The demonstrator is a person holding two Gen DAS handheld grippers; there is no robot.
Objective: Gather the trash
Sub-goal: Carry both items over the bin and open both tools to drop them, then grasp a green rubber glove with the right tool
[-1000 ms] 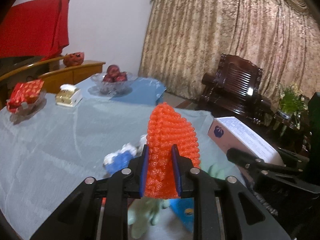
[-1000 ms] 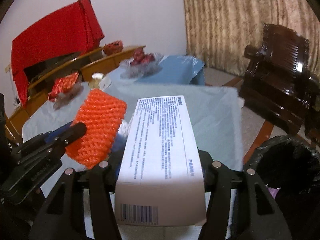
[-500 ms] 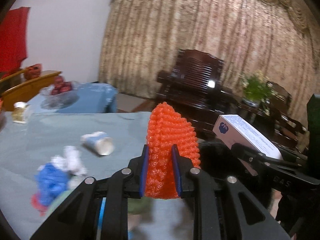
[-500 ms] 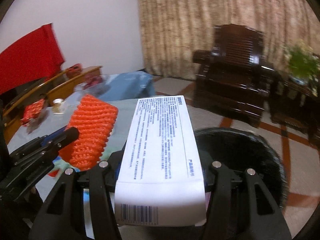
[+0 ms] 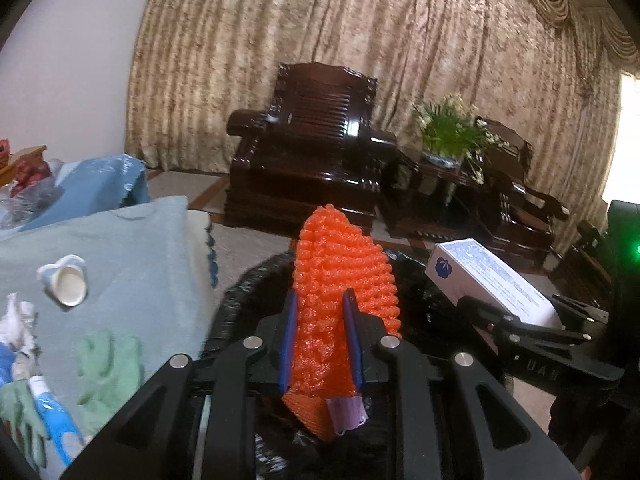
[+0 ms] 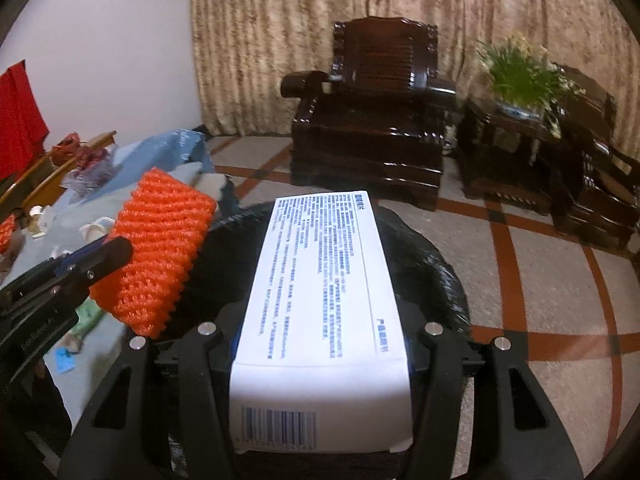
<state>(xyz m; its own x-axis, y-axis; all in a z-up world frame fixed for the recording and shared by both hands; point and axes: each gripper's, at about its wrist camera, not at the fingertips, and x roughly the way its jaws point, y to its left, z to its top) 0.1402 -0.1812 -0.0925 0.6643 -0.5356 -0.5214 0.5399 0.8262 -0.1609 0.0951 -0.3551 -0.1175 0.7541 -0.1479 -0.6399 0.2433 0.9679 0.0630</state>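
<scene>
On the far left of the left wrist view we see the tabletop [image 5: 132, 248] under a pale blue cloth, with a tipped paper cup [image 5: 66, 282], crumpled tissue [image 5: 18, 328], green gloves [image 5: 108, 372] and a blue-and-white item cut off by the frame edge. We cannot make out what that last item is.

Our left gripper [image 5: 320, 344] has its jaws closed tight on an orange foam net [image 5: 340, 280], which stands upright between them, long axis pointing up and away from the camera. Its lower end is squeezed and partly hidden by the jaws. It hangs over the black bin bag [image 5: 248, 296], just beside the tabletop edge. Inside the bag we can make out an orange scrap and something purple, both blurred.

Our right gripper [image 6: 320, 344] has its jaws clamped on the sides of a white box [image 6: 320, 292]; its long axis runs straight forward, barcode end toward the camera. The box covers most of the bag's [image 6: 424, 264] mouth, so we cannot see what is inside from this view. The box is held above the bag opening, to the right of the net [image 6: 160, 248].
</scene>
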